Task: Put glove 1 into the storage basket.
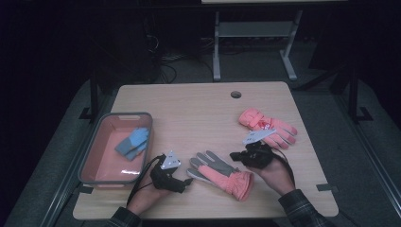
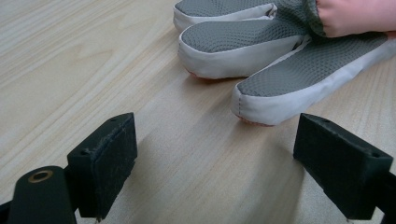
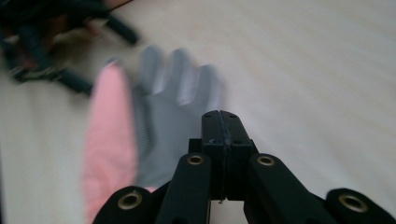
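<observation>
Pink glove w/ grey palm (image 1: pixel 218 173) lies palm-up near the front edge of the table (image 1: pixel 198 109), about mid-width, fingers toward the left gripper (image 1: pixel 187 181), cuff toward the right gripper (image 1: pixel 235 155). Left gripper's jaws are wide open, nothing between them, resting low just short of the fingertips (image 2: pixel 261 100). Right gripper's jaws are pressed together on nothing, above the cuff end; its own view is blurred. Risk, as I judge it: left jaws may catch just one fingertip, so the soft glove would droop, fold or slip out; a grab too low would scrape pads on the wood. Right gripper can't help unless it reopens. Palm is grey mesh-like knit w/ pale piping at finger edges, back and cuff pink, puffy, gathered. Second pink glove (image 1: pixel 267 126) lies near the right edge, back-up, apart from the first. Pink bin w/ grey rim (image 1: pixel 113 116) at the left edge holds a blue/grey glove (image 1: pixel 133 143). Table is pale wood grain w/ a cable hole toward the far edge.
</observation>
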Tool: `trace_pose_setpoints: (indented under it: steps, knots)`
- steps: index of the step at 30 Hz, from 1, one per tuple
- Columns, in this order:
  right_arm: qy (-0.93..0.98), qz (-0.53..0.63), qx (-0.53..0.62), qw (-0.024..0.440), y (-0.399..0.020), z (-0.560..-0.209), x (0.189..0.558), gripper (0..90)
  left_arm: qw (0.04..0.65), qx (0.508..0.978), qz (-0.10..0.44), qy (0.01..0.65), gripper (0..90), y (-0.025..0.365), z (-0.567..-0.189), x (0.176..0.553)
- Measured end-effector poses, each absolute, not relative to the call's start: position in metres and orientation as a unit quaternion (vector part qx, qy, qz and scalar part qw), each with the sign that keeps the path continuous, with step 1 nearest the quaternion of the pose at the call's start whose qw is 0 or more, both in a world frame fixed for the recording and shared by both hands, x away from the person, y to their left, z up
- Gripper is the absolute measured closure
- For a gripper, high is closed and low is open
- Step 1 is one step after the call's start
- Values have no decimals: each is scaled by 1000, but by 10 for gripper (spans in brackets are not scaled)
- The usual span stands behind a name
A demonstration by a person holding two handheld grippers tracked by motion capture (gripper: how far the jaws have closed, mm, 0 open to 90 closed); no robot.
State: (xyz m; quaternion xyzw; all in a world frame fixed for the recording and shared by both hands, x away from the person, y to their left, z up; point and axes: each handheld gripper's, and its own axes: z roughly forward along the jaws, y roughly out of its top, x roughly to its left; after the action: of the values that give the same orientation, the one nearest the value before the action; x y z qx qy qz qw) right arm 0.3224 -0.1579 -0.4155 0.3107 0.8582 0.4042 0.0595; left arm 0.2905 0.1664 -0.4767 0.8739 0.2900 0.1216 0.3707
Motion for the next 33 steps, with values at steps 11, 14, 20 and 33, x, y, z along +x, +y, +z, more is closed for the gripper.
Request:
trace_pose_setpoints:
  steps: [11,14,20,33]
  knots:
    - [808,397,416,127,-217,-409,405,899,371,874,121,290,126,166,-477,290]
    - [801,385,438,137,-226,-413,428,899,371,874,121,291,126,166,-477,290]
    - [786,366,473,159,-241,-420,458,883,370,874,121,290,126,166,-477,290]
    - [768,349,517,145,-256,-442,491,900,371,874,121,290,126,166,-477,290]
